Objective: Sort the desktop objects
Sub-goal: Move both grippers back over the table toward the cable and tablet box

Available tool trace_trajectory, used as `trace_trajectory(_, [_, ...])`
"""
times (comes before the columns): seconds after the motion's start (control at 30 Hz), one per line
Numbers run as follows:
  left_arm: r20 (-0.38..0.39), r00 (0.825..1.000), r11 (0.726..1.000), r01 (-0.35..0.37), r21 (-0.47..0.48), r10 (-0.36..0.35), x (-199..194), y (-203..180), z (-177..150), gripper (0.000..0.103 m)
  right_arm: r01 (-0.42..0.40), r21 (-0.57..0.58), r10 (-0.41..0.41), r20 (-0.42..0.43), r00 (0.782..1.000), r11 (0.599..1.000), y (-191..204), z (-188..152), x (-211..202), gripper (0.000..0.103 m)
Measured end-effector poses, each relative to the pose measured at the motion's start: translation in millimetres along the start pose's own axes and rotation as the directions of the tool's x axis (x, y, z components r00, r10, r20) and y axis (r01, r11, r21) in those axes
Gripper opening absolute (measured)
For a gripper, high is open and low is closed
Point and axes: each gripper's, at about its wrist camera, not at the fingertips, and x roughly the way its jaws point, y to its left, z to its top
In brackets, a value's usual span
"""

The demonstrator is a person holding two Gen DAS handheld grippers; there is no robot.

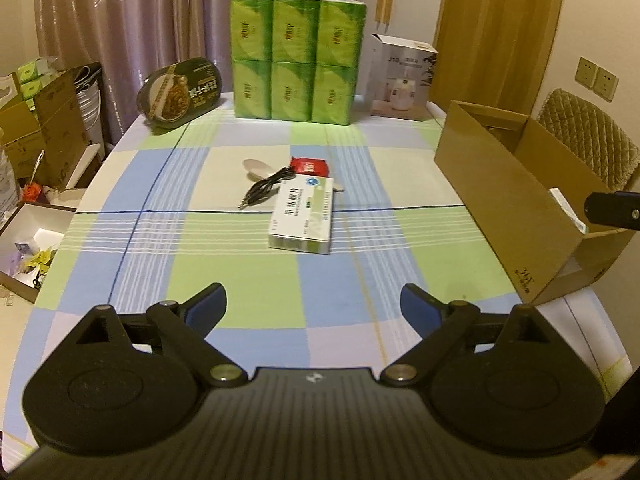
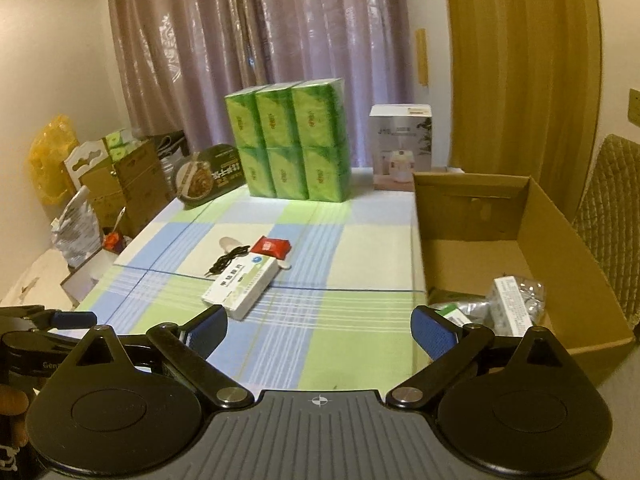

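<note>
Left of the open brown cardboard box (image 2: 520, 240), a black coiled cable (image 1: 266, 188), a white-and-green medicine carton (image 1: 306, 216) and a red foil packet (image 1: 310, 166) lay clustered, apparently awaiting sorting. The left gripper (image 1: 314, 306) hung tilted downward before them, jaws wide, empty. The right gripper (image 2: 320, 330), beside the box's near corner, gaped likewise.

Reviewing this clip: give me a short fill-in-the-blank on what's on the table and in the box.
1. The medicine box lies on a ____ tablecloth.
2. The black cable lies partly over a pale ____.
3. The red packet sits at the medicine box's ____ end.
4. The cardboard box on the table's right side is ____ at the top.

Missing words: checked; spoon; far; open
</note>
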Motion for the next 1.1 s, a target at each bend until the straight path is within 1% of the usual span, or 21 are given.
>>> trace_trajectory(0.6, [-0.023,0.999,0.999,-0.031,-0.024,0.031,17,35,-3,0.092,-0.041,-0.051,0.039,-0.046,0.998,0.998,30,1,30,0.096])
trace_trajectory(0.87, [-0.023,0.998,0.998,-0.058,-0.002,0.058,32,54,7,0.092,-0.067,-0.065,0.063,-0.059,0.996,0.996,43,5,48,0.096])
trace_trajectory(1.1, [-0.031,0.997,0.997,-0.066,0.036,0.067,52,76,18,0.092,-0.086,-0.073,0.079,-0.082,0.993,0.994,57,5,75,0.096])
